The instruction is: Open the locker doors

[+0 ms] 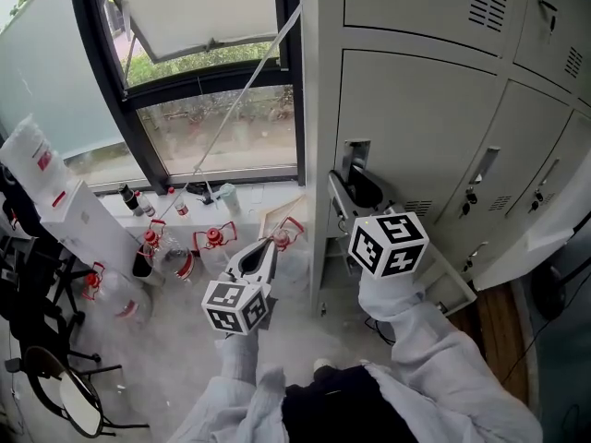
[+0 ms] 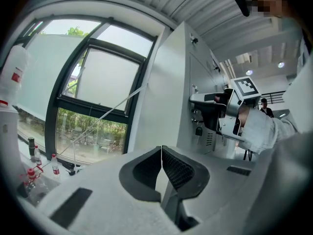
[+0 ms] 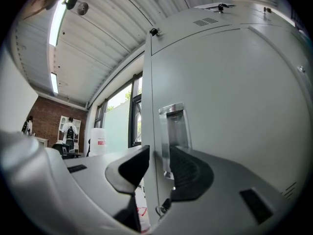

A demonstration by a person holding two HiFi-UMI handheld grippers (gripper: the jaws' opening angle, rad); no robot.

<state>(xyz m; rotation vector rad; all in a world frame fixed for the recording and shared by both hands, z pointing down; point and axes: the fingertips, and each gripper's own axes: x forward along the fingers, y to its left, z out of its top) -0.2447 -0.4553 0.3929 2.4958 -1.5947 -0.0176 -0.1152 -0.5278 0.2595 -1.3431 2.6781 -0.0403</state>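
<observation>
The right gripper (image 1: 353,190) is at the far side of the scene, its jaws at the left edge of the locker door (image 1: 416,127), by the handle (image 1: 355,155). The left gripper (image 1: 264,251) hangs nearer and to the left, above the floor (image 1: 185,340) in front of the window (image 1: 222,127), touching nothing. In this head view both sleeved forearms reach forward from the body, the right one further. To the right, a lower door (image 1: 452,289) and a taller panel (image 1: 540,224) look swung out already, so part of the job seems done. The door at the right gripper sits close to its frame, and I cannot tell whether it has cracked open. In the left gripper view the jaws are pressed tip to tip with nothing between them. They point level past the locker's side wall (image 2: 166,82), near where it meets the window. In the right gripper view the jaws stand wide yet look clamped across the door's left edge. The left jaw is outside the edge and the right one is over the recessed handle, the gripper about level. My reading is that the grasp is made, and the outward pull remains, then any doors left shut.
</observation>
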